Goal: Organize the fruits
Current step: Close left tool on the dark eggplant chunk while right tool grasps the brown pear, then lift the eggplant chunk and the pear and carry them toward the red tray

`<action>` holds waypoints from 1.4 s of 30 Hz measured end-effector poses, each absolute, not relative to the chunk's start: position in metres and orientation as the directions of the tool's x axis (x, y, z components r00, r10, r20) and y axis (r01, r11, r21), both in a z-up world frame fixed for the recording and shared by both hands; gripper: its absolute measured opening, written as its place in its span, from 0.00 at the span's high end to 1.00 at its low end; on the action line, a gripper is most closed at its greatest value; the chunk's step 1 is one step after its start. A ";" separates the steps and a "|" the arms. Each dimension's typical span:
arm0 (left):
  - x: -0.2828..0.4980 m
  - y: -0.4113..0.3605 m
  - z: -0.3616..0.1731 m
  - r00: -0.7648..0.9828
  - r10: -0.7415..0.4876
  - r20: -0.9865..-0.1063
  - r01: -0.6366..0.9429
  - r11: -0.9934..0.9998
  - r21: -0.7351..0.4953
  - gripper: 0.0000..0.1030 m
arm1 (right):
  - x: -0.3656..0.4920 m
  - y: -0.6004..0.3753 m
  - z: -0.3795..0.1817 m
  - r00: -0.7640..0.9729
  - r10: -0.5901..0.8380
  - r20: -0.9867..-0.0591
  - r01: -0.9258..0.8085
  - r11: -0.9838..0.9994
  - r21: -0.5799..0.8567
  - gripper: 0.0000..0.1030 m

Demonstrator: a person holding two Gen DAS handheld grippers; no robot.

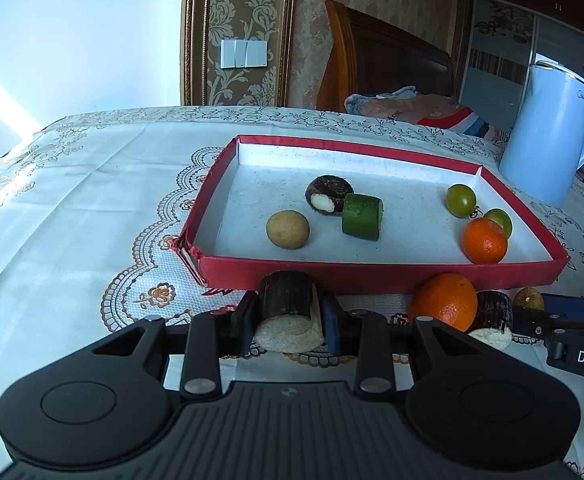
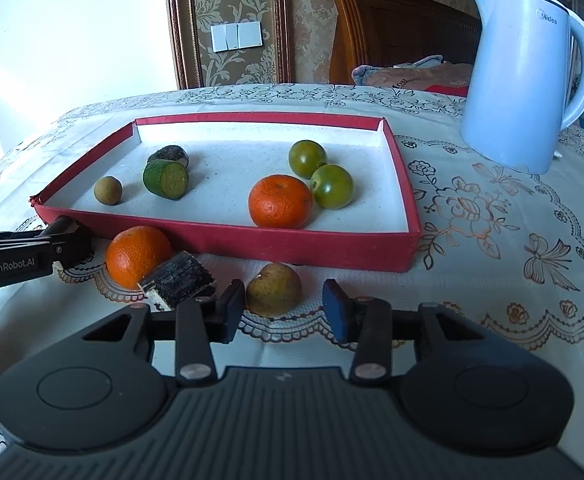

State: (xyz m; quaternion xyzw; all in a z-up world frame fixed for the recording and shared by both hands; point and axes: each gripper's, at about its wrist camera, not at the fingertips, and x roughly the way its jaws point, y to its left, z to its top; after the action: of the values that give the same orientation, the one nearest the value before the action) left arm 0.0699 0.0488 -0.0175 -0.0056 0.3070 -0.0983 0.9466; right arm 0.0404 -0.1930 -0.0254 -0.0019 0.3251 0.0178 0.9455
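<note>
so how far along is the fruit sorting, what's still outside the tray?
Done: six pieces lie in the red tray, among them a tangerine and two green tomatoes.
In hand: the left gripper is shut on a sugarcane piece just short of the tray wall. The right gripper brackets a small brown fruit, jaws not yet pressing.
Left: an orange and a second cane piece on the cloth.
</note>
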 end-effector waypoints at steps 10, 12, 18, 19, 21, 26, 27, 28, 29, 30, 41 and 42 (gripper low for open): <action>0.068 0.050 -0.017 0.794 -0.197 -0.575 0.188 0.979 -0.076 0.68 | 0.038 -0.192 -0.025 0.795 0.031 -0.605 -0.038 0.999 0.000 0.74; 0.067 0.050 -0.017 0.797 -0.194 -0.572 0.183 0.980 -0.077 0.68 | 0.038 -0.193 -0.025 0.797 0.033 -0.604 -0.038 0.999 0.004 0.74; 0.063 0.050 -0.015 0.804 -0.199 -0.561 0.189 0.979 -0.076 0.68 | 0.037 -0.192 -0.025 0.800 0.040 -0.599 -0.046 0.999 0.005 0.74; 0.062 0.050 -0.015 0.806 -0.199 -0.557 0.189 0.979 -0.076 0.68 | 0.035 -0.192 -0.025 0.802 0.039 -0.595 -0.046 0.999 0.004 0.74; 0.061 0.051 -0.014 0.806 -0.204 -0.555 0.192 0.978 -0.081 0.68 | 0.033 -0.192 -0.024 0.808 0.041 -0.588 -0.047 0.999 0.004 0.74; 0.057 0.054 -0.012 0.810 -0.216 -0.545 0.195 0.976 -0.097 0.68 | 0.025 -0.191 -0.020 0.830 0.041 -0.556 -0.052 0.999 -0.005 0.74; 0.056 0.055 -0.012 0.812 -0.221 -0.541 0.197 0.975 -0.102 0.68 | 0.022 -0.192 -0.019 0.835 0.046 -0.549 -0.057 0.998 -0.003 0.74; 0.054 0.055 -0.011 0.814 -0.222 -0.538 0.197 0.975 -0.104 0.68 | 0.020 -0.192 -0.018 0.838 0.054 -0.543 -0.063 0.998 0.001 0.74; 0.053 0.055 -0.011 0.816 -0.222 -0.534 0.198 0.975 -0.102 0.68 | 0.018 -0.192 -0.017 0.840 0.061 -0.539 -0.069 0.998 0.007 0.74; 0.052 0.054 -0.010 0.818 -0.220 -0.531 0.199 0.975 -0.097 0.68 | 0.016 -0.192 -0.016 0.843 0.066 -0.534 -0.072 0.997 0.010 0.74; 0.046 0.047 -0.006 0.824 -0.227 -0.518 0.215 0.973 -0.085 0.68 | 0.012 -0.191 -0.013 0.856 0.073 -0.511 -0.077 0.997 0.014 0.74; 0.045 0.046 -0.005 0.825 -0.231 -0.515 0.221 0.972 -0.083 0.68 | 0.012 -0.192 -0.013 0.858 0.074 -0.509 -0.075 0.997 0.018 0.74</action>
State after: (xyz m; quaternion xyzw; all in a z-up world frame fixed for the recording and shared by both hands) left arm 0.0449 0.0457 -0.0052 -0.0099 0.2710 -0.1182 0.9553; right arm 0.0122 -0.1918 -0.0131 -0.0011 0.2641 0.0387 0.9637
